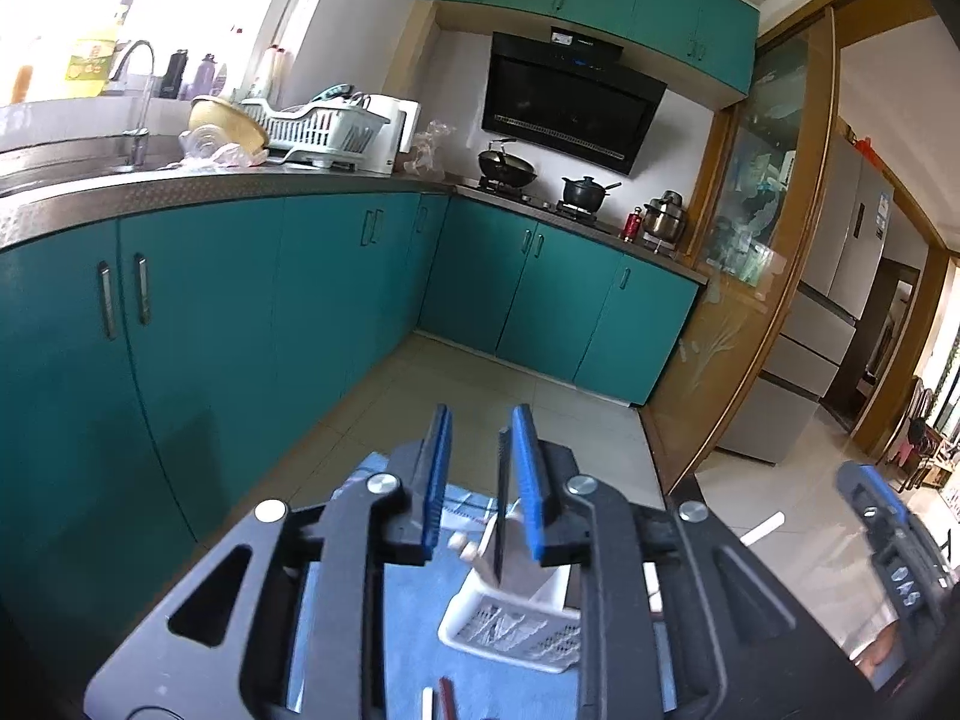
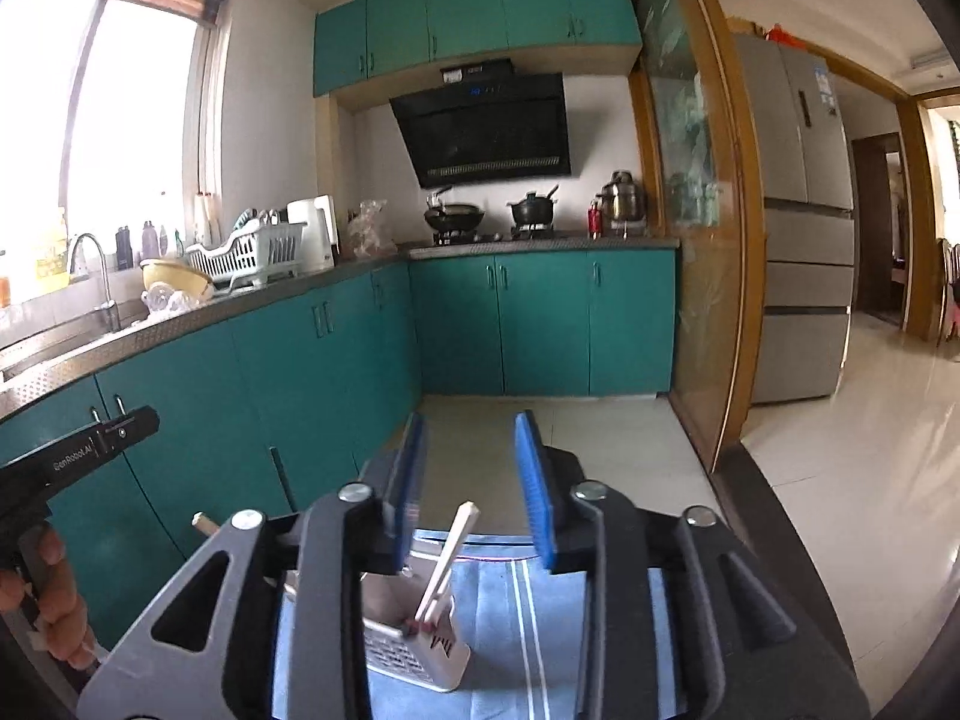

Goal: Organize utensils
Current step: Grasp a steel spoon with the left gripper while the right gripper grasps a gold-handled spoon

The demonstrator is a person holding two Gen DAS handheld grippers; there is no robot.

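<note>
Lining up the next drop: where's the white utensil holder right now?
The white utensil holder stands on the blue striped cloth, low in the right wrist view, below that gripper's left finger; white chopsticks lean out of it.

"GenRobot.AI" is printed in white on the black left gripper body — nothing else is legible.

chopsticks jutting from holder (upward), cloth bare

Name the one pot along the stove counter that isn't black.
The steel pot at the counter's right end, beside the red bottle; the wok and the lidded pot on the burners are both black.
</note>
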